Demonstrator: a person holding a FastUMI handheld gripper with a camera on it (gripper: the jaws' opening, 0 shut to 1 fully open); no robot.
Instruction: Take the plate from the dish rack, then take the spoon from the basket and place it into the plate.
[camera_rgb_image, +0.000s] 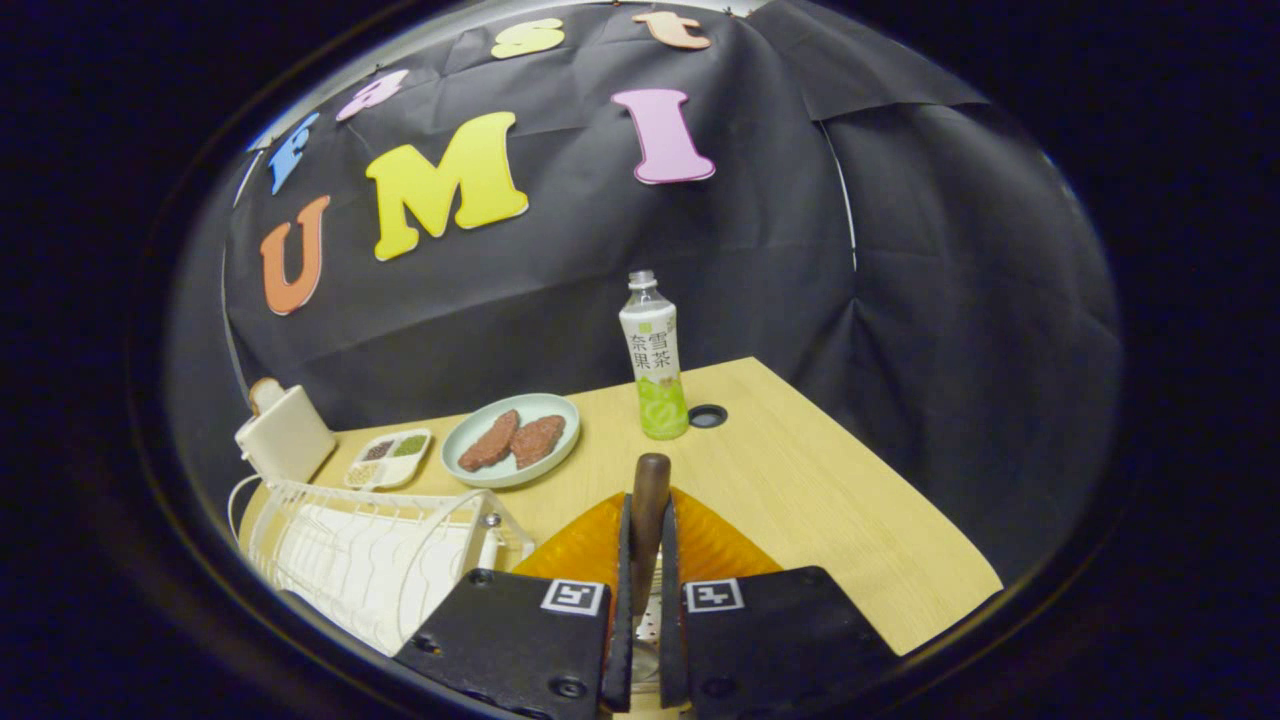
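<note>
Gripper (641, 560) fingers are squeezing tight on both sides of the spoon (649, 500), and its brown handle is sticking up between them and pointing toward the bottle (655, 365). Its bowl end is hiding low down between the fingers, so I cannot tell what it is doing there. Right under the fingers an orange plate (715, 545) is lying flat on the table (830, 510), and the spoon is hanging just over it. Next to the fingers, the white rack (370, 555) is sitting with no plate in it that I can see. So I am thinking the plate part is done and the spoon part is going on now, close to the end. Next, the gripper is going to need to go down a little, let the spoon touch the plate, and then let go gently. If it lets go too high, the spoon may bounce or slide off the plate. Farther back, a green dish (512, 440) with two brown pieces of food is sitting near a small tray (390, 458) and a toaster (285, 432).
</note>
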